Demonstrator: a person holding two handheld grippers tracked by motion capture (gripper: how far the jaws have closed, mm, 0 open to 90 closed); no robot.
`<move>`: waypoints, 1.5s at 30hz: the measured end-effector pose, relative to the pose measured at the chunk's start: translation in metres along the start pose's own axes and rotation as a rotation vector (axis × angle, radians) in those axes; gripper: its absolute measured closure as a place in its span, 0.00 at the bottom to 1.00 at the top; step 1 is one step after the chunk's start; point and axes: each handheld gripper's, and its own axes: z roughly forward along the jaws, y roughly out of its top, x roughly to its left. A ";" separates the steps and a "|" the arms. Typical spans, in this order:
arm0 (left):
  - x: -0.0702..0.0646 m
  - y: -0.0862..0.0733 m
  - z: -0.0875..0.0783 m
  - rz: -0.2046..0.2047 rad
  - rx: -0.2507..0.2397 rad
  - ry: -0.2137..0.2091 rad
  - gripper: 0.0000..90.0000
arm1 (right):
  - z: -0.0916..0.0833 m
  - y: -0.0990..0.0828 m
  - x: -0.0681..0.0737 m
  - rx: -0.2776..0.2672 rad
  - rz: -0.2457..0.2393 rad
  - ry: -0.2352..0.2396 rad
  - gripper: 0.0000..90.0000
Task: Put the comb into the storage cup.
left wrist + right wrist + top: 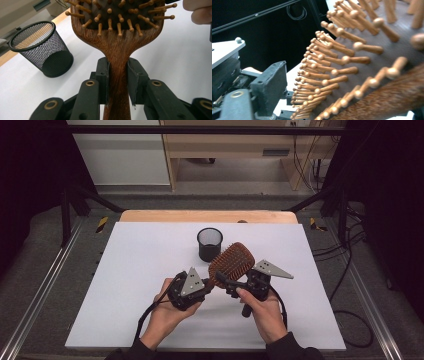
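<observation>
The left hand-held gripper (118, 82) clamps the handle of the brown wooden paddle hairbrush (117, 37). The right hand-held gripper (231, 285) stands open around the brush head, near the black mesh cup (209, 244).

White tabletop (150, 270) on wooden table, black frame rails (200, 130), grey floor (45, 265), wooden cabinet (225, 145) behind.

Hairbrush (117, 47): dark reddish-brown wood, grain visible, smooth with a slight satin sheen on the handle between the left gripper (117, 82) jaws. Brush pins (342, 60): lighter wood, smooth, ball-tipped, set in a dark matt cushion with fine woven-looking texture. Gripper pads: matt black, rubbery, edges a bit worn; gripper links smooth black plastic with brass-coloured rivets. Right gripper (231, 285), at the brush head: same matt black, grey matt metal plate on top. Cup (40, 48) beyond the left gripper: black wire mesh, smooth rim. Table (140, 270): matt white sheet, wooden far edge.
</observation>
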 end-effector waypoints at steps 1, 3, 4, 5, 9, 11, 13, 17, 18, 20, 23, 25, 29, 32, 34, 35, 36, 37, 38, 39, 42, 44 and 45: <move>0.000 0.000 0.000 0.000 -0.002 0.001 0.81 | 0.000 0.000 0.000 -0.002 -0.001 -0.002 0.21; 0.000 0.000 0.000 0.001 -0.005 0.004 0.81 | 0.000 0.000 0.000 0.000 0.009 0.003 0.23; -0.001 0.000 0.000 0.002 -0.007 0.008 0.81 | 0.000 0.001 -0.001 0.001 0.013 0.007 0.24; -0.001 0.000 0.000 0.000 -0.011 0.008 0.81 | 0.000 0.001 -0.001 0.002 0.016 0.009 0.24; -0.001 0.000 0.000 0.000 -0.007 0.011 0.81 | 0.000 0.001 -0.001 0.006 0.033 0.012 0.28; -0.002 -0.001 0.000 -0.001 -0.008 0.012 0.81 | 0.000 0.002 -0.001 0.005 0.043 0.022 0.31; -0.002 -0.002 0.001 -0.004 -0.010 0.013 0.81 | 0.000 0.003 -0.001 0.007 0.049 0.025 0.33; -0.002 -0.001 0.002 -0.012 -0.018 0.016 0.81 | 0.000 0.003 0.000 0.001 0.059 0.020 0.37; -0.002 -0.001 0.002 -0.013 -0.020 0.017 0.81 | 0.000 0.003 -0.001 -0.004 0.066 0.020 0.37; -0.002 -0.001 0.003 -0.014 -0.023 0.021 0.81 | 0.000 0.004 -0.001 -0.010 0.070 0.021 0.38; -0.002 -0.001 0.005 -0.022 -0.023 0.021 0.81 | -0.001 0.005 -0.001 -0.011 0.079 0.021 0.41; -0.002 -0.002 0.005 -0.023 -0.020 0.022 0.81 | 0.000 0.005 -0.001 -0.009 0.085 0.024 0.43; -0.002 -0.003 0.007 -0.037 -0.022 0.027 0.81 | 0.000 0.007 0.001 -0.006 0.091 0.023 0.48; -0.001 -0.004 0.008 -0.049 -0.020 0.029 0.81 | 0.002 0.009 0.005 -0.002 0.059 0.016 0.50; 0.000 -0.004 0.008 -0.060 -0.025 0.031 0.81 | 0.004 0.011 0.007 0.004 0.044 0.008 0.51; 0.001 -0.003 0.007 -0.067 -0.028 0.031 0.81 | 0.005 0.012 0.008 0.007 0.039 0.008 0.52; 0.002 -0.003 0.007 -0.071 -0.030 0.032 0.81 | 0.006 0.013 0.010 0.009 0.031 0.005 0.53; 0.003 -0.003 0.007 -0.078 -0.035 0.034 0.81 | 0.006 0.015 0.011 0.010 0.031 0.006 0.54; 0.004 -0.002 0.006 -0.083 -0.039 0.037 0.81 | 0.008 0.016 0.012 0.010 0.031 0.007 0.54; 0.004 -0.002 0.006 -0.088 -0.042 0.040 0.81 | 0.009 0.019 0.013 0.012 0.032 0.005 0.55; 0.007 -0.001 0.004 -0.102 -0.049 0.048 0.81 | 0.013 0.024 0.014 0.017 0.041 0.010 0.56; 0.009 0.000 0.003 -0.118 -0.053 0.048 0.81 | 0.015 0.027 0.013 0.023 0.051 0.015 0.57; 0.010 0.000 0.003 -0.125 -0.057 0.048 0.81 | 0.017 0.029 0.013 0.025 0.055 0.019 0.57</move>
